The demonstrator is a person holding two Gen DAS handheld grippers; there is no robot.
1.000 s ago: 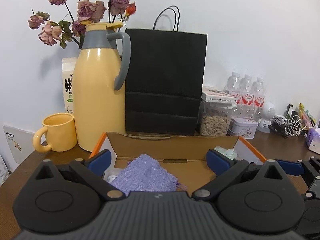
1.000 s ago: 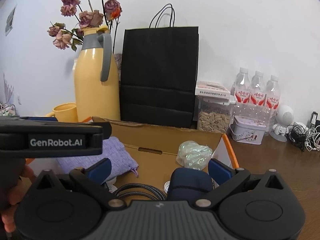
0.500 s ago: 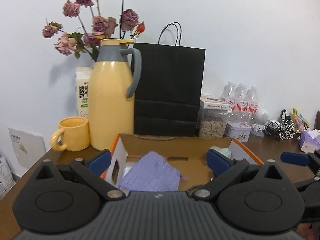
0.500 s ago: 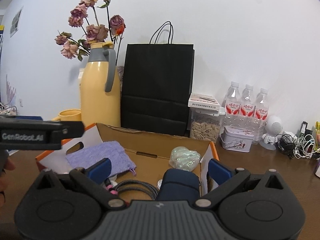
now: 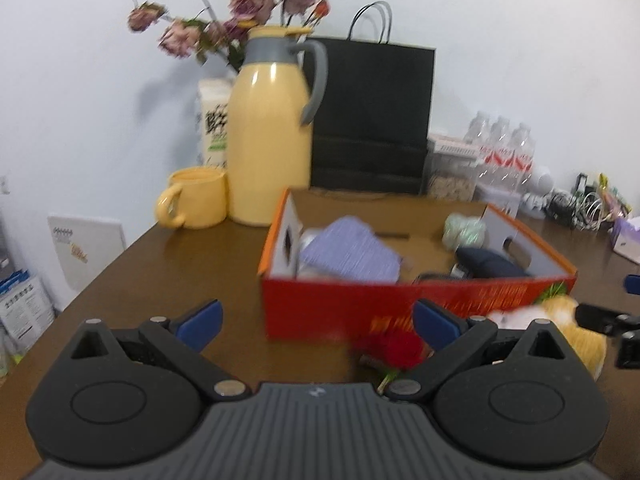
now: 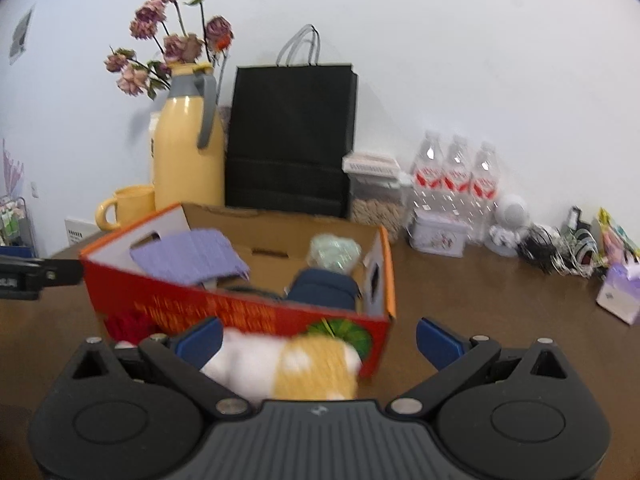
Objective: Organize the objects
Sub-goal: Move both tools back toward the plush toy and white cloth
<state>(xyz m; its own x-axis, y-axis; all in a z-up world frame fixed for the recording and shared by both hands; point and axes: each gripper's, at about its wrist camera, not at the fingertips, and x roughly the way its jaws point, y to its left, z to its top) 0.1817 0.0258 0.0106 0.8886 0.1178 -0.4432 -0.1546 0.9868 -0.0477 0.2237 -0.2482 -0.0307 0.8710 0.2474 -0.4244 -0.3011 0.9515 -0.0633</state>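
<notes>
A red cardboard box (image 5: 400, 308) (image 6: 240, 308) stands open on the brown table. Inside it lie a purple cloth pouch (image 5: 348, 258) (image 6: 192, 258), a pale green iridescent bundle (image 5: 466, 230) (image 6: 334, 252), a navy case (image 5: 492, 266) (image 6: 324, 290) and a cable. On the table in front of the box lie a red flower-like item (image 5: 390, 350) (image 6: 128, 324) and a white and yellow plush (image 5: 560, 320) (image 6: 296, 364). My left gripper (image 5: 316, 320) is open and holds nothing. My right gripper (image 6: 320, 340) is open above the plush, which sits close to its left finger.
Behind the box stand a yellow thermos jug (image 5: 272, 136) with dried roses, a yellow mug (image 5: 196, 202) and a black paper bag (image 6: 292, 140). To the right are a seed jar (image 6: 374, 196), water bottles (image 6: 456, 176), a tin (image 6: 438, 234), tangled cables (image 6: 560, 248) and a tissue pack (image 6: 620, 292).
Both grippers have pulled back from over the box toward the table's near side. The box's red front, the red item and the plush have come into view.
</notes>
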